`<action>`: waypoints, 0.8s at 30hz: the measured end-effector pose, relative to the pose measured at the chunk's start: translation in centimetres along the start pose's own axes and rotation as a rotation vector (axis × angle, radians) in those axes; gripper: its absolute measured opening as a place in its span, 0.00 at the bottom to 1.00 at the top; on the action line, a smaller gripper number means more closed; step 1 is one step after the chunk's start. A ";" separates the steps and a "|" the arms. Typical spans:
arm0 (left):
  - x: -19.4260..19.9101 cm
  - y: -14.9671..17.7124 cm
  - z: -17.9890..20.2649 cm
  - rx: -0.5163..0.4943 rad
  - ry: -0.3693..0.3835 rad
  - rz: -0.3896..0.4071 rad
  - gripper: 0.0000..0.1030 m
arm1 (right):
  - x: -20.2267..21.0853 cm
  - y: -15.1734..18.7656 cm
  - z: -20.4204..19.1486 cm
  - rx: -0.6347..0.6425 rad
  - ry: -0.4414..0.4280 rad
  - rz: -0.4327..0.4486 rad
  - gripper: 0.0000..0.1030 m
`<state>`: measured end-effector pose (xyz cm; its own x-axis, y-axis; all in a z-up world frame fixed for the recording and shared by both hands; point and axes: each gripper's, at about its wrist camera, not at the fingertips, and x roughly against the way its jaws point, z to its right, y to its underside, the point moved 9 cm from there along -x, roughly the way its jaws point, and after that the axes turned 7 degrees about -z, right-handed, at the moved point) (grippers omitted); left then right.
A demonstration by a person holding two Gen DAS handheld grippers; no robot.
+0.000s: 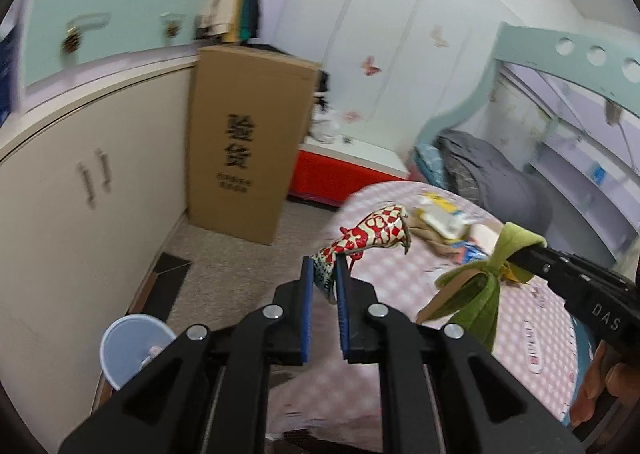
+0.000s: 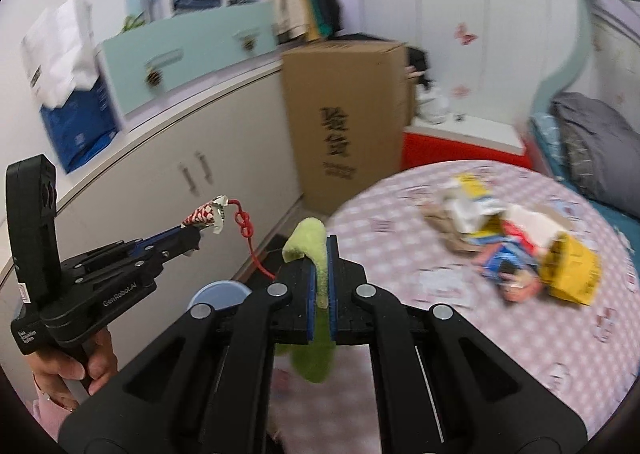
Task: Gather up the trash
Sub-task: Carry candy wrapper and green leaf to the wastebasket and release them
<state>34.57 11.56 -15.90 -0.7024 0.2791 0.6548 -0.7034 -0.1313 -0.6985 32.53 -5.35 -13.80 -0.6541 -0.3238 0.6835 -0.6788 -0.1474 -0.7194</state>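
Note:
My left gripper (image 1: 325, 266) is shut on a red-and-white patterned wrapper (image 1: 372, 232) with a red string; the right wrist view shows that wrapper (image 2: 206, 216) sticking out of the left gripper (image 2: 196, 232) at the left. My right gripper (image 2: 326, 250) is shut on a green peel-like scrap (image 2: 310, 242), which hangs below the jaws; in the left wrist view the scrap (image 1: 478, 286) dangles from the right gripper (image 1: 516, 260). Both are held over the near edge of a round table (image 2: 400, 214) with a pink checked cloth. A pile of paper and packaging trash (image 2: 516, 250) lies on it.
A pale blue bin (image 1: 128, 350) stands on the floor below the left gripper, next to a cream cabinet (image 1: 80, 214). A tall cardboard box (image 1: 244, 142) stands behind it. A red chest (image 1: 340, 174) and a bed with grey bedding (image 1: 488, 174) lie beyond the table.

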 end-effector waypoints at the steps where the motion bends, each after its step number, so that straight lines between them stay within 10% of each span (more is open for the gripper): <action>1: 0.0 0.3 -1.8 0.021 -0.019 -0.003 0.10 | -1.4 -0.2 -1.7 0.017 -0.025 -0.016 0.05; 20: -3.9 9.8 -31.5 0.424 -0.347 -0.159 0.10 | -27.0 3.6 -24.2 0.209 -0.251 -0.335 0.05; 24: -4.6 11.2 -35.3 0.482 -0.396 -0.182 0.10 | -30.9 4.9 -25.9 0.193 -0.265 -0.403 0.20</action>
<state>33.74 42.41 -36.94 -0.4892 -0.0229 0.8719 -0.7205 -0.5528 -0.4187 40.73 28.18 -35.27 -0.2291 -0.4274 0.8745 -0.7691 -0.4712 -0.4318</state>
